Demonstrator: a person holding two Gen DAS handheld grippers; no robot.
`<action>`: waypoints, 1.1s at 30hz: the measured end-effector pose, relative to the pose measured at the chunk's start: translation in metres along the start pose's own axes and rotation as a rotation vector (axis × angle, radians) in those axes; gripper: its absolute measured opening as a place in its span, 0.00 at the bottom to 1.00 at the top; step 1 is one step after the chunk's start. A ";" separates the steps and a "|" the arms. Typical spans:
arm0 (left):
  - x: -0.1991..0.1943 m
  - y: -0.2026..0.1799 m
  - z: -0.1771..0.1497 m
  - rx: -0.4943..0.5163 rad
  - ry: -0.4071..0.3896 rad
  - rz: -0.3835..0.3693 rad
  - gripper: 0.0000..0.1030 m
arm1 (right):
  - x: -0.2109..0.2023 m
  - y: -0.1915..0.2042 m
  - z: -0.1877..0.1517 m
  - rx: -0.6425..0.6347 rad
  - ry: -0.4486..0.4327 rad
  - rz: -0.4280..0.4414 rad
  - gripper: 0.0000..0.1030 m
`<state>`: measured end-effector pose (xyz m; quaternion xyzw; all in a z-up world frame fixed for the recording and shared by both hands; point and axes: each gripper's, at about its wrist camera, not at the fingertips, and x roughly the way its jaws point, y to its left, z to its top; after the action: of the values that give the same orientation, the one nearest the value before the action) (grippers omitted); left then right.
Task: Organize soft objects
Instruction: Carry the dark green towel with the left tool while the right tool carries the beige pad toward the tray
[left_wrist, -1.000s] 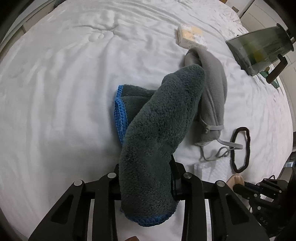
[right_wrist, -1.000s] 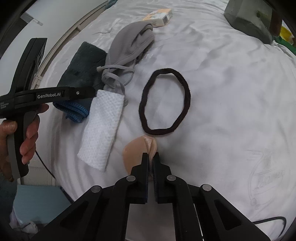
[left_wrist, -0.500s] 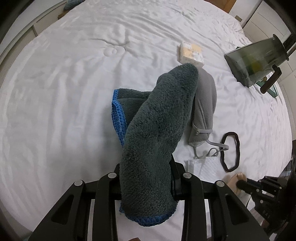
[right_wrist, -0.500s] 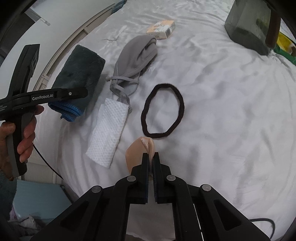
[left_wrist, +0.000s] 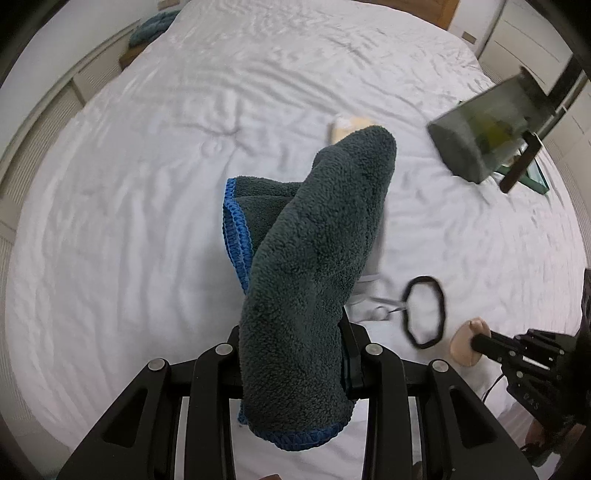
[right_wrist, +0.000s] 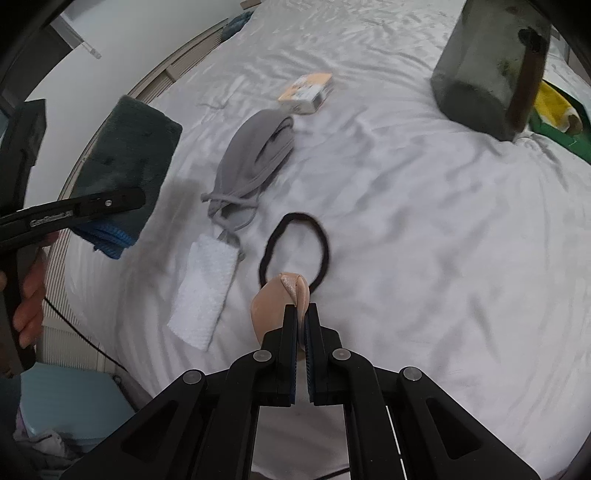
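Both grippers have risen off the bed (left_wrist: 129, 229) since a second ago. The left gripper (left_wrist: 291, 350) pinches the dark towel (left_wrist: 314, 266), the right gripper (right_wrist: 302, 325) clamps the beige pad (right_wrist: 273, 299), both held above the bed. The left tool's lettering is blurred now.

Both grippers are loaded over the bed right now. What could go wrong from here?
The right gripper pinches only one edge of the beige pad, so it might slip out. The dark towel in the left gripper hangs long and could drag the grey mask or black hair band.

Grey towel (left_wrist: 314, 258) between fingers (left_wrist: 352, 354), seemingly lifted
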<state>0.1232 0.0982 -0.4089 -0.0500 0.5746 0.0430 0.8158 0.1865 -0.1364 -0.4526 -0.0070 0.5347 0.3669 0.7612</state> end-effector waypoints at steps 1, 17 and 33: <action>-0.002 -0.009 0.003 0.011 -0.002 -0.005 0.27 | -0.003 -0.003 0.001 0.003 -0.003 -0.003 0.03; -0.007 -0.116 0.029 0.156 0.024 -0.065 0.27 | -0.057 -0.071 0.008 0.056 -0.034 -0.050 0.03; 0.013 -0.208 0.031 0.268 0.084 -0.103 0.27 | -0.094 -0.155 -0.012 0.159 -0.056 -0.117 0.03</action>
<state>0.1827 -0.1042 -0.4044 0.0282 0.6056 -0.0781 0.7914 0.2496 -0.3066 -0.4400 0.0324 0.5391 0.2783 0.7943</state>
